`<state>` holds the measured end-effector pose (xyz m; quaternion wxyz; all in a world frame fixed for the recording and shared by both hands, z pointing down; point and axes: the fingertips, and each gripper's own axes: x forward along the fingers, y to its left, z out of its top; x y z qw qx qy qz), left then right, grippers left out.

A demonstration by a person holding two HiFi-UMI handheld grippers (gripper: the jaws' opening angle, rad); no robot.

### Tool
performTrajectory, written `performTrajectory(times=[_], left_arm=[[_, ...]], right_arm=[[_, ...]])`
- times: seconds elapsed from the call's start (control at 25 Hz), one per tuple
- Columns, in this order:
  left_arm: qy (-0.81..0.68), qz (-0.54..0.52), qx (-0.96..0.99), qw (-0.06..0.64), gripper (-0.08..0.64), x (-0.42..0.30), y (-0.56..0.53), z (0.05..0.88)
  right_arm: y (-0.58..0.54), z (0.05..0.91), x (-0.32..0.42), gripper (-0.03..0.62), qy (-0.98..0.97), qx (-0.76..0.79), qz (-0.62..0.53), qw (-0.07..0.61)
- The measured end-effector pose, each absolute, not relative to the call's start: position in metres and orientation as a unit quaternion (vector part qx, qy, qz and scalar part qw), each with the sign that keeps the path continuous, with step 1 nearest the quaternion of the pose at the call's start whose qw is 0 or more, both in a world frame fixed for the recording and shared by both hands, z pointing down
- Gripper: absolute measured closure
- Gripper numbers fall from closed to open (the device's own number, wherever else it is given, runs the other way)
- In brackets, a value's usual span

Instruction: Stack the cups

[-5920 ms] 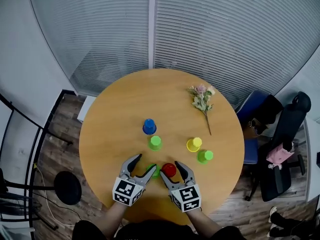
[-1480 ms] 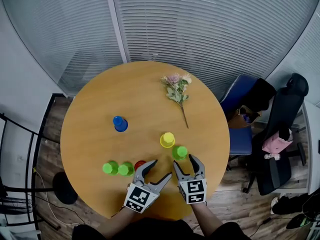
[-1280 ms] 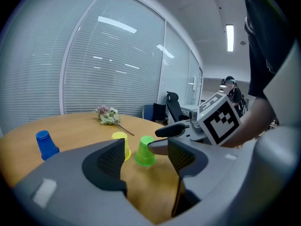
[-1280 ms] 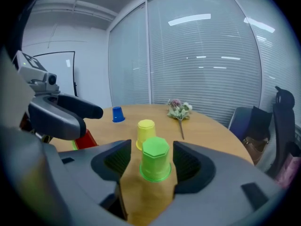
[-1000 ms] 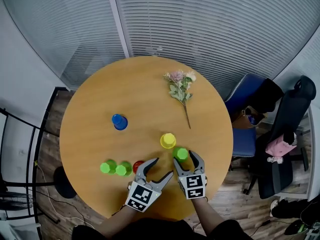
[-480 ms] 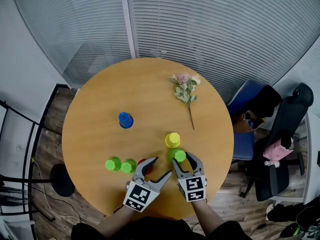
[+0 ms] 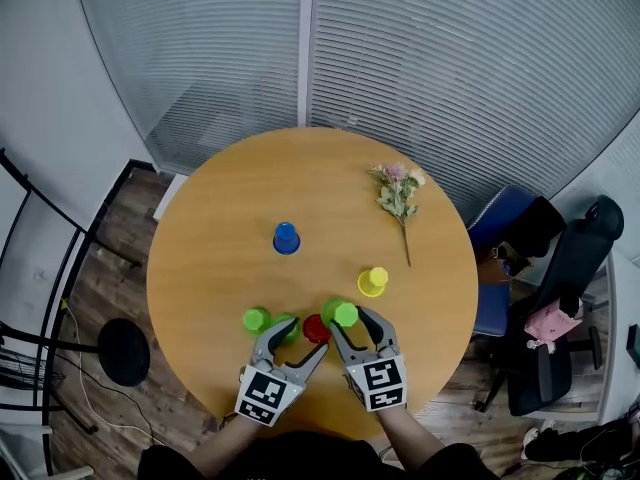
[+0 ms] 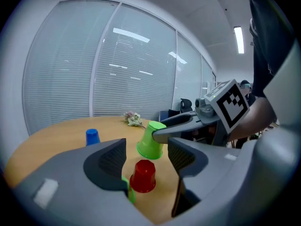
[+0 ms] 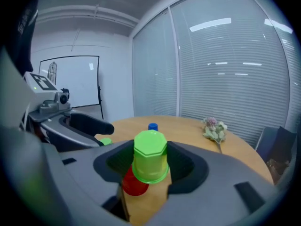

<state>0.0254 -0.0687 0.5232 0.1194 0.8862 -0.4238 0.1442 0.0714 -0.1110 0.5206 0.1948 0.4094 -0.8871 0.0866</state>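
The green cup [image 9: 150, 161] was pinched upside down between the jaws of the right gripper [image 7: 349, 321]. Those jaws had just been closed in on it. The cup was held up off the table [image 7: 220, 268] and tipped a little. The red cup [image 8: 143, 175] stood upside down just below and to the left of that gripper, close by the green cup's rim. The left gripper [image 8: 146, 160] was spread wide, with nothing pinched. The red cup stood just ahead of its gap and was not touched.

The step in hand seemed to be the green cup being set over the red one. For that to be done well, the green cup needed to be brought right above the red cup, turned so its rim was flat, and let down slowly. The pinch was best not let go until the cup sat all the way down. The red cup could have been knocked over by a tipped rim, so it might have been steadied by the left gripper.
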Motion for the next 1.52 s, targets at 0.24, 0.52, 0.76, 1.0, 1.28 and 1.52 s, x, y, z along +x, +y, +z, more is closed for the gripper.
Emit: performTrajectory(times=[0.24, 0.52, 0.76, 1.0, 1.28, 1.52], left_arm=[[-0.467, 0.141, 0.863, 0.129, 0.288, -0.034, -0.051, 0.525], [-0.502, 0.136, 0.842, 0.144, 0.288, -0.085, -0.036, 0.528], [-0.506, 0.14, 0.838, 0.151, 0.288, -0.107, -0.027, 0.535], [-0.499, 0.135, 0.842, 0.154, 0.288, -0.11, -0.028, 0.536], [-0.485, 0.129, 0.852, 0.15, 0.288, -0.1, -0.028, 0.532], [-0.461, 0.124, 0.868, 0.135, 0.288, -0.078, -0.025, 0.519]], right_arm=[[-0.095, 0.51, 0.012, 0.367, -0.907, 0.37, 0.071, 0.19], [-0.082, 0.517, -0.048, 0.367, -0.921, 0.326, 0.063, 0.205], [-0.077, 0.529, -0.076, 0.367, -0.922, 0.312, 0.06, 0.222], [-0.076, 0.539, -0.081, 0.367, -0.918, 0.312, 0.067, 0.235], [-0.074, 0.528, -0.075, 0.364, -0.922, 0.319, 0.079, 0.204], [-0.072, 0.511, -0.05, 0.364, -0.917, 0.347, 0.083, 0.179]])
